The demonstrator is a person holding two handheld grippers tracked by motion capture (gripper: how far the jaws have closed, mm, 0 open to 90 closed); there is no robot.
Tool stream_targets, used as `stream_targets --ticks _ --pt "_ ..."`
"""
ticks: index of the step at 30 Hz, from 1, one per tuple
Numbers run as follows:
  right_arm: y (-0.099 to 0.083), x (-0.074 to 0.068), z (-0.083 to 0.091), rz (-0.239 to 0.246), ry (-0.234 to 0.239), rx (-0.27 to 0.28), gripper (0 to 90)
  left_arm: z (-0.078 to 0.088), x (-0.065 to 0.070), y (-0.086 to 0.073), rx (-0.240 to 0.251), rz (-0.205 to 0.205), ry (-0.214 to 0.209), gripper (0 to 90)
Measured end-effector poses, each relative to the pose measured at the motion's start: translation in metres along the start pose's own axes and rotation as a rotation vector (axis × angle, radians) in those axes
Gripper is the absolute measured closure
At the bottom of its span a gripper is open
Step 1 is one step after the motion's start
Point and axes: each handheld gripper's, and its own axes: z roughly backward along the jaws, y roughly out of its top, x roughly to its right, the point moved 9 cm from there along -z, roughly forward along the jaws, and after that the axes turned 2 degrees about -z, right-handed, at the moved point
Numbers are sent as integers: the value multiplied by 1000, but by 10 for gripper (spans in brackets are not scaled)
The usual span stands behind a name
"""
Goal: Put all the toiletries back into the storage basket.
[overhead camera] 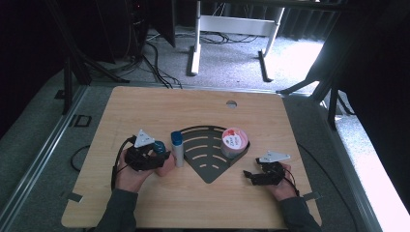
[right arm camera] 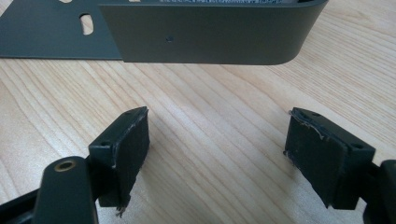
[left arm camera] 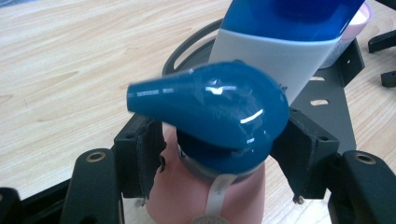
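Nearest the person, the right tool (overhead camera: pixel 247 176) rests low over the wooden surface (overhead camera: pixel 159 104) at the right, its jaws spread wide with nothing between them; in the right gripper view bare wood lies between the pads (right arm camera: pixel 125 140), and the rounded dark wall of the corner rack (right arm camera: pixel 210 32) stands just beyond.

On the left, the left tool (overhead camera: pixel 164 158) is closed on a pink pump bottle (left arm camera: pixel 187 196) with a blue pump head (left arm camera: pixel 210 109); its pads press the bottle's neck from both sides, and the bottle stands upright on the surface, left of the rack.

Just past it, touching or nearly touching, stands a white bottle with a blue cap (overhead camera: pixel 177 147), beside the left edge of the fan-shaped slotted rack (overhead camera: pixel 205 162). A pink round tub (overhead camera: pixel 234 142) sits at the rack's far right corner.
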Motion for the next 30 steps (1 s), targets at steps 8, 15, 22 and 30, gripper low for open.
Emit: stream_targets --ticks 8,15,22,30 --pt "0 0 0 1 0 0 215 -2 -1 0 -8 -5 3 390" --pt "0 0 0 1 0 0 214 -3 -1 3 0 -1 6 413" --pt "0 0 0 1 0 0 214 -3 0 6 3 -8 10 466" --pt "0 0 0 1 0 0 214 -1 0 7 -5 -6 8 517"
